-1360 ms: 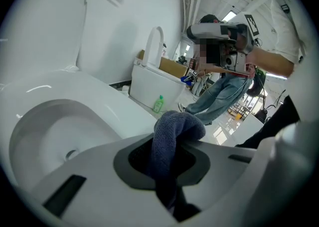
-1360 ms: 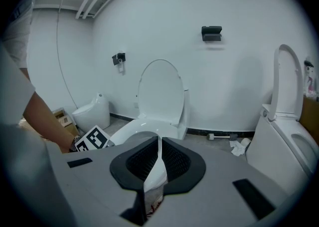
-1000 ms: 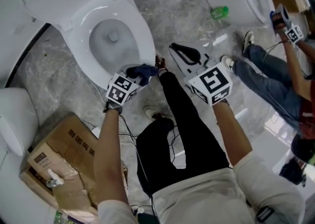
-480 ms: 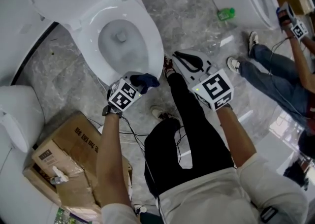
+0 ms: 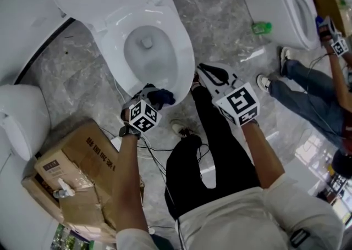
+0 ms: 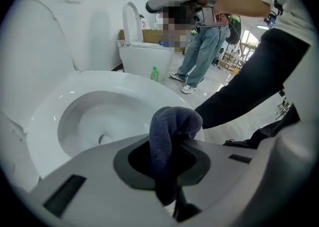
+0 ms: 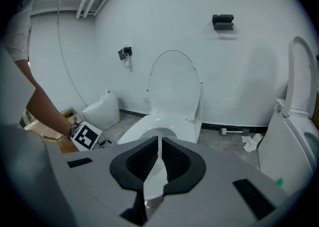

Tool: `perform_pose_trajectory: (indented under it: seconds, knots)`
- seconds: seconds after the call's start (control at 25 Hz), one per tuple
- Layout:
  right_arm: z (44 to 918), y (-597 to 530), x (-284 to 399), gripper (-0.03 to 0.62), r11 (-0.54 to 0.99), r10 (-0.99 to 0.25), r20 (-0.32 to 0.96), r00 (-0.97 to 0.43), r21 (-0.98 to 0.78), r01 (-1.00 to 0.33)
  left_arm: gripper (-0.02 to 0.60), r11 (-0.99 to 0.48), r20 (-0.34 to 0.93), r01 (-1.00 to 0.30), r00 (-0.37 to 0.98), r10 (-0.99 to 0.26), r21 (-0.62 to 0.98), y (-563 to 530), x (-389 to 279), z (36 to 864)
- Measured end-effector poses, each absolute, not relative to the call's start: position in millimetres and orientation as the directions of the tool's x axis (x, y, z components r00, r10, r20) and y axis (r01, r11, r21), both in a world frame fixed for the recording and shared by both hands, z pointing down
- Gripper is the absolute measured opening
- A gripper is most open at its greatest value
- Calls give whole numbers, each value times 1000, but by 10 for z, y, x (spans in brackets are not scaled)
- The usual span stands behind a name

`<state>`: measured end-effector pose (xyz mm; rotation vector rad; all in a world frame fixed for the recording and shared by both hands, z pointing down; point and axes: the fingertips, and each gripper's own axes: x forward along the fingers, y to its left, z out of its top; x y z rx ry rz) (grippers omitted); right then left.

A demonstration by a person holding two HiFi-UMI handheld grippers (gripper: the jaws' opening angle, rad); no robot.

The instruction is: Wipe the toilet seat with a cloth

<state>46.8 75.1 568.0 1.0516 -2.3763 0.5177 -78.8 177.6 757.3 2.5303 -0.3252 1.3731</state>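
Observation:
A white toilet stands with its lid [image 7: 172,85] raised, its seat [image 5: 184,51] ringing the bowl. My left gripper [image 5: 155,99] is at the seat's front rim, shut on a dark blue cloth [image 5: 160,97]. In the left gripper view the cloth [image 6: 169,128] bulges up from between the jaws, with the seat [image 6: 104,82] just beyond it. My right gripper [image 5: 212,73] hovers to the right of the toilet's front, over the person's dark trouser leg. In the right gripper view the right gripper [image 7: 158,152] has its jaws nearly together, nothing between them, and points at the seat [image 7: 164,123].
A cardboard box [image 5: 71,169] sits on the floor at lower left beside a small white fixture [image 5: 16,122]. A second toilet [image 5: 291,7] stands at upper right, with a green bottle [image 5: 262,26] near it. Another person [image 5: 308,92] in jeans stands at the right.
The head view has shifted, so the toilet sits lower and further right in it. The left gripper stays at the front rim with the cloth; the right gripper holds its place.

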Motion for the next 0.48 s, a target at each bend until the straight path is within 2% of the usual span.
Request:
perform_pose_trajectory:
  seconds: [0.32, 0.48]
  knots:
    - [5594, 434, 240, 44, 657, -565, 562, -604, -138, -741, 37, -944, 831, -320, 501, -243, -83, 1562, -1051, 7543]
    - [5616, 421, 200, 44, 661, -556, 570, -605, -138, -738, 38, -921, 813, -375, 500, -300, -109, 1433, -1239, 7549]
